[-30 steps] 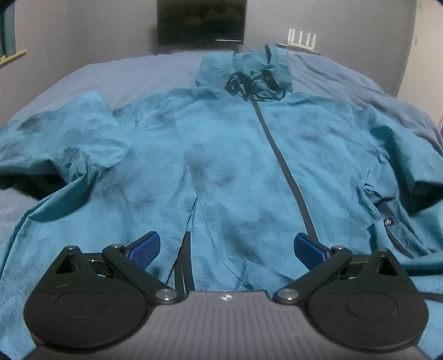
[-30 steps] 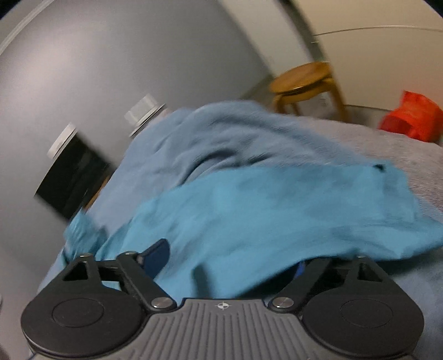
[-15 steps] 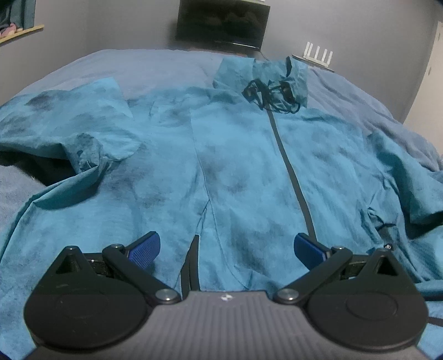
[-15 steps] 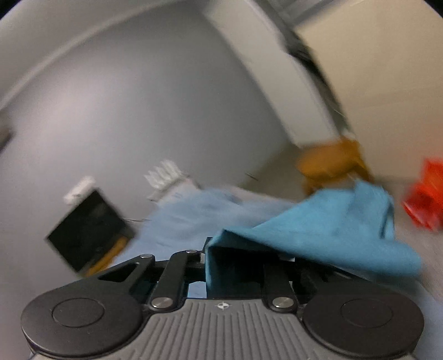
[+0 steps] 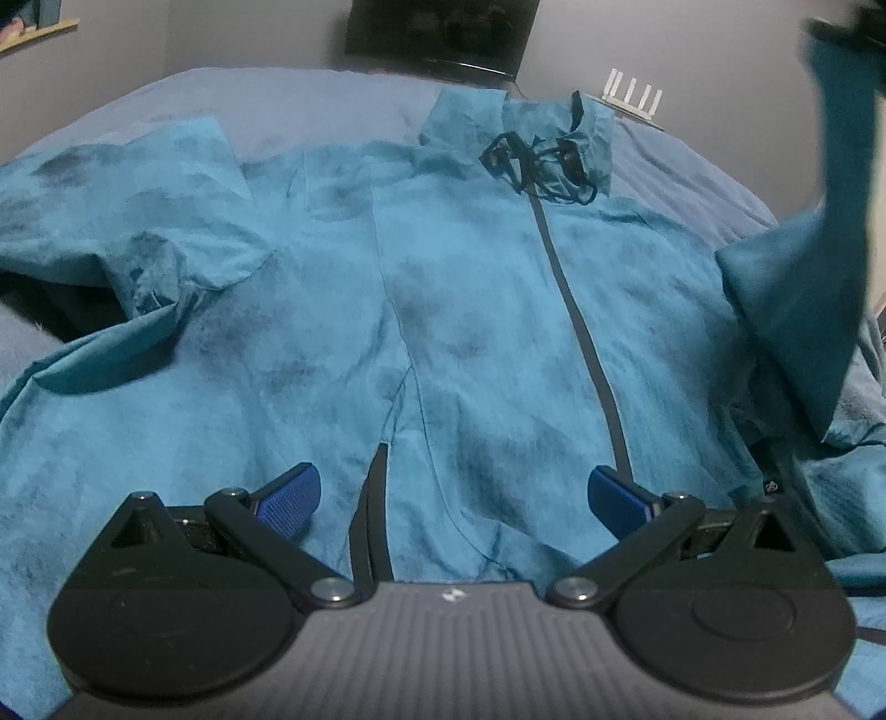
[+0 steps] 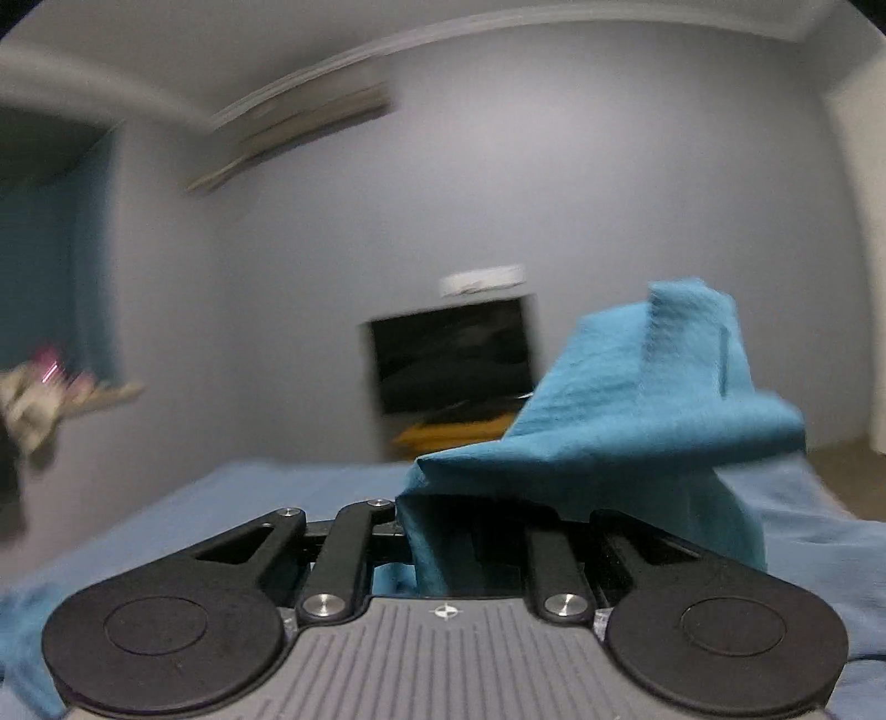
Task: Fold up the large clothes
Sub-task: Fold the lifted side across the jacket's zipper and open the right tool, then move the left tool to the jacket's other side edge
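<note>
A large teal jacket (image 5: 470,310) with a dark front zipper (image 5: 576,321) lies face up on the bed, its collar and black drawcord (image 5: 537,160) at the far end. My left gripper (image 5: 451,493) is open and empty, low over the hem. My right gripper (image 6: 459,548) is shut on the jacket's right sleeve (image 6: 626,421) and holds it high in the air. In the left wrist view that lifted sleeve (image 5: 814,288) hangs at the right edge. The right fingertips are hidden by cloth.
The jacket rests on a blue bedspread (image 5: 310,105). A dark screen (image 5: 437,27) stands against the grey wall beyond the bed, with a white router (image 5: 631,91) beside it. A shelf (image 6: 72,387) with blurred items is on the left wall.
My right gripper closed on the right sleeve and raised it from the bed, swinging left. The left gripper stayed open and edged nearer over the hem.
</note>
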### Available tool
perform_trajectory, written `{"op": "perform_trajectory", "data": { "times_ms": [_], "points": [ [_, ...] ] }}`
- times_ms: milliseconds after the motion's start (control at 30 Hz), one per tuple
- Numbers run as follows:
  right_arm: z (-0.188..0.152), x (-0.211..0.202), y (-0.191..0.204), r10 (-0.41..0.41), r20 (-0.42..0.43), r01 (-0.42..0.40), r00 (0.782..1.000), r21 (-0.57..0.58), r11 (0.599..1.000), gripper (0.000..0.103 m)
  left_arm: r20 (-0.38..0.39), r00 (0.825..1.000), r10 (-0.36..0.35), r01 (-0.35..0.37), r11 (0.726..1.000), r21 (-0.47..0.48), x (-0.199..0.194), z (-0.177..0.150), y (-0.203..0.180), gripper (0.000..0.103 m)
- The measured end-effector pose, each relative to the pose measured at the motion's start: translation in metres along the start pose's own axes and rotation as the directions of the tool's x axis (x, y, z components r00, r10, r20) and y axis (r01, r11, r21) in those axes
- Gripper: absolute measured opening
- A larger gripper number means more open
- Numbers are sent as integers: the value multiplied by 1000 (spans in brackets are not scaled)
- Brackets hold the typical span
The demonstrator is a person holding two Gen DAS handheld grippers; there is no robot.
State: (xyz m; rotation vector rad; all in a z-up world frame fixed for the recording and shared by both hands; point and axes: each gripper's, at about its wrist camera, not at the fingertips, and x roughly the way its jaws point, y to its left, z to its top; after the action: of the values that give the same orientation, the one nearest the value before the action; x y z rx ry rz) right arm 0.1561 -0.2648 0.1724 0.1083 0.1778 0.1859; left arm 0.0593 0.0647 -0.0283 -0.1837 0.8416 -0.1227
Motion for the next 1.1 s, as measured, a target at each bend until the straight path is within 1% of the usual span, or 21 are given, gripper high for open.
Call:
{"op": "perform_trajectory", "data": {
  "times_ms": [100,200,233,267,300,333,367,400,433,500,567,600,700,767,833,933,1000,1067,1100],
  "points": [
    [-27,31,50,96,-92,-100,991,-38,994,18,4,1000,-7,7,1000,-9,-1,-1,2,103],
    [-60,57,97,160,-214,-176,964,-62,982,21,4,1000,-8,8,1000,-10,-1,-1,2,103],
    [-74,65,109,170,-257,-196,951,-76,978,28,3,1000,-8,8,1000,-9,-1,-1,2,103],
    [-87,59,127,175,-286,-207,942,-88,974,43,2,1000,-9,9,1000,-8,0,-1,2,103],
    [-99,58,142,184,-321,-225,929,-96,970,51,3,1000,-10,10,1000,-8,-1,-1,3,103],
    [-109,55,154,196,-343,-241,919,-94,966,63,3,1000,-10,10,1000,-9,-1,-1,3,103],
    [-121,50,162,206,-360,-252,910,-86,964,71,2,1000,-9,9,1000,-9,0,-1,3,103],
    [-127,47,166,217,-377,-263,900,-72,962,74,2,1000,-8,8,1000,-9,0,-1,3,103],
    [-132,42,162,231,-391,-273,891,-54,960,77,2,1000,-8,8,1000,-10,-1,-1,3,103],
    [-138,33,150,236,-407,-268,883,-22,963,77,1,1000,-6,6,1000,-13,-1,0,2,103],
    [-135,23,110,228,-413,-249,882,4,969,80,3,1000,-1,1,1000,-16,-1,0,2,103],
    [-135,25,97,217,-415,-234,883,11,972,81,3,1000,3,-3,1000,-19,-2,1,1,103],
    [-136,19,51,150,-419,-158,895,17,987,84,17,999,31,-31,999,-19,-8,9,-1,103],
    [-144,11,18,81,-423,-82,902,17,996,85,34,998,47,-47,999,0,-12,22,-3,103],
    [-152,9,-11,22,-439,-9,898,32,999,85,42,996,75,-76,997,14,-10,39,-3,103],
    [-176,12,-47,-34,-481,68,876,54,996,83,70,989,130,-134,988,71,8,71,-10,103],
    [-194,20,-62,-61,-516,95,854,40,995,82,58,988,143,-147,987,71,33,88,-8,103],
    [-212,30,-73,-69,-576,115,815,42,993,81,13,987,162,-162,986,33,62,99,-3,103],
    [-220,34,-78,-72,-596,118,799,38,992,81,-5,983,183,-183,983,25,75,102,0,103]
  ]
}}
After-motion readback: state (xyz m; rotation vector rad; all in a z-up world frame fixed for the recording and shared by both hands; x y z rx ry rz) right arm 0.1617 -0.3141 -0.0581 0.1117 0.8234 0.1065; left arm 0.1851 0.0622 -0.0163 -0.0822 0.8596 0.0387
